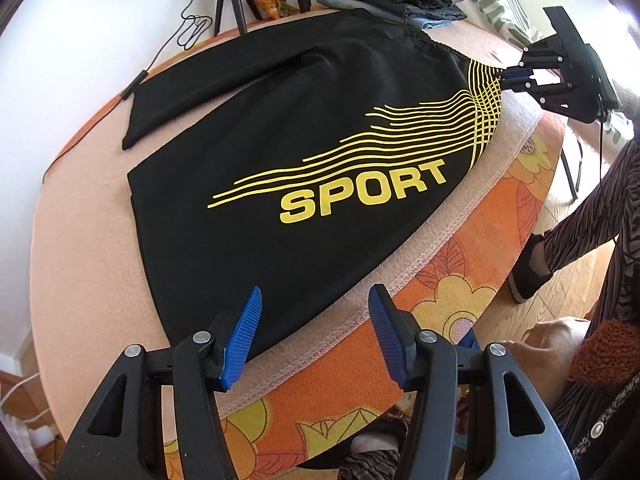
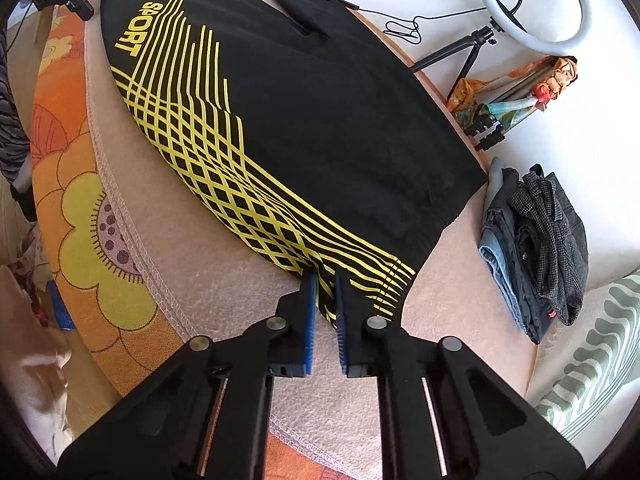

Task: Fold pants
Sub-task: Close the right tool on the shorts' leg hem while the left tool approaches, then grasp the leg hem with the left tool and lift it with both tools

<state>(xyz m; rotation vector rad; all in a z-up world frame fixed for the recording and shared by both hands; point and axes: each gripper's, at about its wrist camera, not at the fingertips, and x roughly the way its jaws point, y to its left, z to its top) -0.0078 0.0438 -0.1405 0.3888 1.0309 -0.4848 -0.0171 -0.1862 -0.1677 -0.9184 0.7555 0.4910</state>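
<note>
Black pants (image 1: 280, 132) with yellow wavy lines and the word SPORT lie flat on a pink blanket (image 1: 80, 220); they also show in the right wrist view (image 2: 320, 120). My left gripper (image 1: 316, 320) is open at the hem end of the near leg, its left pad over the cloth, holding nothing. My right gripper (image 2: 326, 292) is shut on the waistband corner of the pants, with the fabric pinched between the blue pads. It shows in the left wrist view (image 1: 508, 76) at the far waist end.
A stack of folded dark clothes and jeans (image 2: 536, 248) lies on the blanket beyond the waistband. An orange flowered cover (image 1: 440, 300) hangs over the near edge. A ring light on a tripod (image 2: 532, 4) and a cable (image 2: 404, 28) stand by the wall. A striped pillow (image 2: 592, 352) lies at right.
</note>
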